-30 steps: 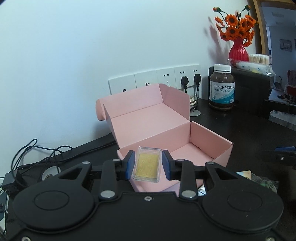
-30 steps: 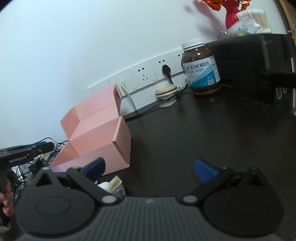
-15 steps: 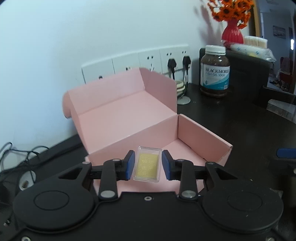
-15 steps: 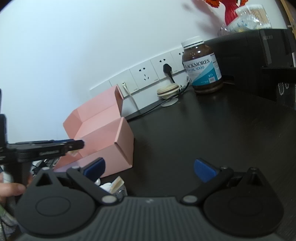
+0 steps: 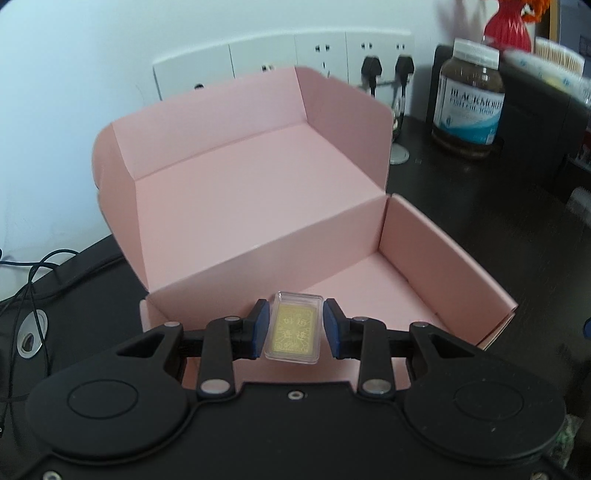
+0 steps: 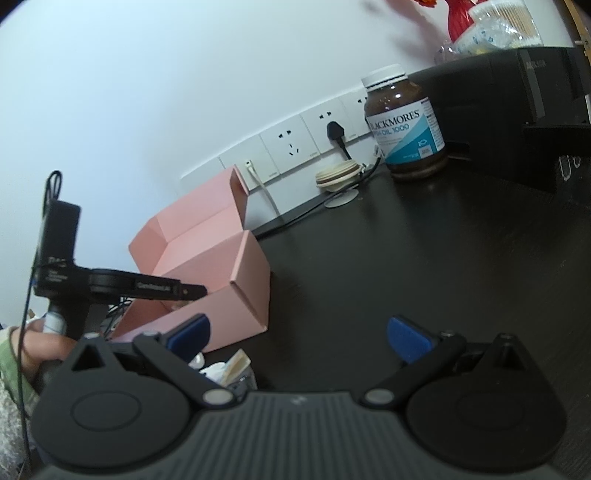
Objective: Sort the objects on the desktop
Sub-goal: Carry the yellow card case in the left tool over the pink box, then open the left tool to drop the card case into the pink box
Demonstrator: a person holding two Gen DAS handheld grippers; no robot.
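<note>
One open pink cardboard box point(image 5: 258, 206), lid flap raised against the wall, stands on the dark counter point(image 6: 424, 266); its interior, so far as it shows, holds nothing. One clear plastic case holding a gold-coloured embossed bar point(image 5: 293, 328) sits above the box's near wall, between blue pads.

One brown glass supplement bottle with white cap and blue-and-white label point(image 6: 404, 123) stands right of the box, near the wall. One row of white wall sockets point(image 5: 288, 59) runs behind the box, with two black plugs point(image 5: 370, 70) inserted. One red vase point(image 5: 504, 24) shows beyond the bottle, blurred. One cream round cable reel point(image 6: 338, 175) lies between box and bottle. Small crumpled wrappers point(image 6: 225, 369) lie in front of the box; their number cannot be told.

Left gripper point(image 5: 294, 329): level, reaching over the box's front edge, jaws clamped on the long sides of the case. A hand point(image 6: 40, 350) grips its handle, left of the box.

Right gripper point(image 6: 297, 334): low over the counter, in front of and right of the box, jaws spread wide, touching nothing.
</note>
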